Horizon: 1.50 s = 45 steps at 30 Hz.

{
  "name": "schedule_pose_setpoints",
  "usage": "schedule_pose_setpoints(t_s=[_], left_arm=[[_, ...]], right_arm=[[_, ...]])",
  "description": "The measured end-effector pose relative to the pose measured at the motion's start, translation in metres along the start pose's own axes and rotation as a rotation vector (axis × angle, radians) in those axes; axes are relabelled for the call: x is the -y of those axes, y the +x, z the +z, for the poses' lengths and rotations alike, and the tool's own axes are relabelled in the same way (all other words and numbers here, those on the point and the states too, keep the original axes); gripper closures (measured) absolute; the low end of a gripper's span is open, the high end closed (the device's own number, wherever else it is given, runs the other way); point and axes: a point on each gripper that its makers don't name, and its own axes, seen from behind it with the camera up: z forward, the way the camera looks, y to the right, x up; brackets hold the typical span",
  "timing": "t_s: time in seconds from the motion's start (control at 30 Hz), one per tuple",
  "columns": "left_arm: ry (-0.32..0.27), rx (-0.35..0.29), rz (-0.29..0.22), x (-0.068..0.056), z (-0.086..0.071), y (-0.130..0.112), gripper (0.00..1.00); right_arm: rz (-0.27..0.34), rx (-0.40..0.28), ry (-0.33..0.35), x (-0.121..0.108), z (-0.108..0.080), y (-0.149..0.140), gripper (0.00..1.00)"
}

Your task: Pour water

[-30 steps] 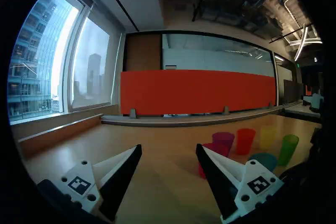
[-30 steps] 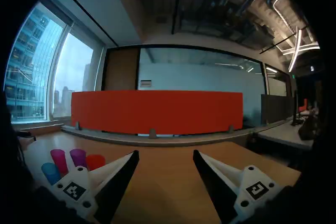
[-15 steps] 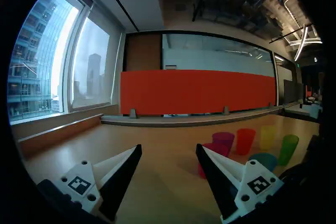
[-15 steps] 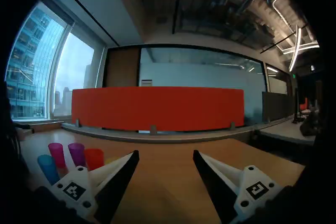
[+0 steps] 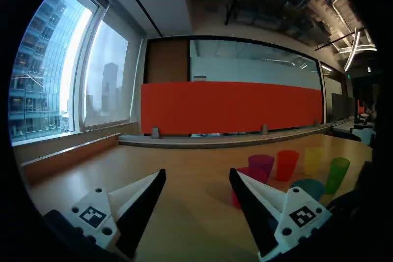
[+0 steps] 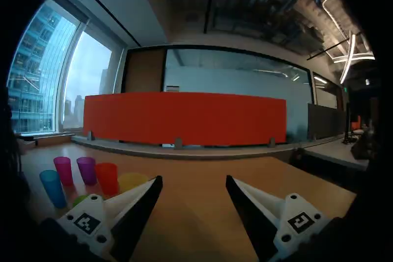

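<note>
A long wooden table (image 5: pixel 196 163) runs to an orange divider panel (image 5: pixel 231 107); tall windows (image 5: pixel 105 82) show towers beneath strip ceiling lights (image 5: pixel 356 49).

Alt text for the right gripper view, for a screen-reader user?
The right gripper hovers over a wooden table, jaws open with nothing between them. Coloured cups stand clustered at lower left: blue, pink, purple, red, yellow. An orange partition runs behind the table, windows at left.

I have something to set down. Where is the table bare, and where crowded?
Bare: the table between the cups and the window ledge, ahead of the left gripper; right of the cups toward the table's right edge, ahead of the right gripper. Crowded: around the cups.
</note>
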Motion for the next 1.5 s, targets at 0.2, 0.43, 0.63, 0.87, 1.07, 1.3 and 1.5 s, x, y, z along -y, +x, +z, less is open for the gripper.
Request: schedule_pose_setpoints(t_s=[0.2,0.43,0.63,0.87,1.07,1.3,1.5], left_arm=[[0.000,0.000,0.000,0.0001,0.0003,0.0002,0.04],[0.000,0.000,0.000,0.0002,0.0005,0.0003,0.04],[0.000,0.000,0.000,0.0003,0.0005,0.0004,0.04],[0.000,0.000,0.000,0.0000,0.0007,0.0002,0.04],[0.000,0.000,0.000,-0.0002,0.0004,0.0003,0.04],[0.000,0.000,0.000,0.0000,0.0008,0.0005,0.04],[0.000,0.000,0.000,0.0002,0.0001,0.0002,0.04]], right_arm=[[0.002,0.009,-0.005,-0.0020,0.0018,-0.0040,0.00],[0.003,0.022,-0.011,-0.0037,0.0040,-0.0091,0.00],[0.010,0.023,-0.012,-0.0033,0.0043,-0.0103,0.00],[0.019,0.016,-0.017,-0.0069,0.0038,-0.0094,0.00],[0.020,0.015,-0.020,-0.0092,0.0019,-0.0086,0.00],[0.024,0.014,-0.016,-0.0099,0.0000,-0.0078,0.00],[0.024,0.013,-0.015,-0.0102,-0.0006,-0.0084,0.00]])
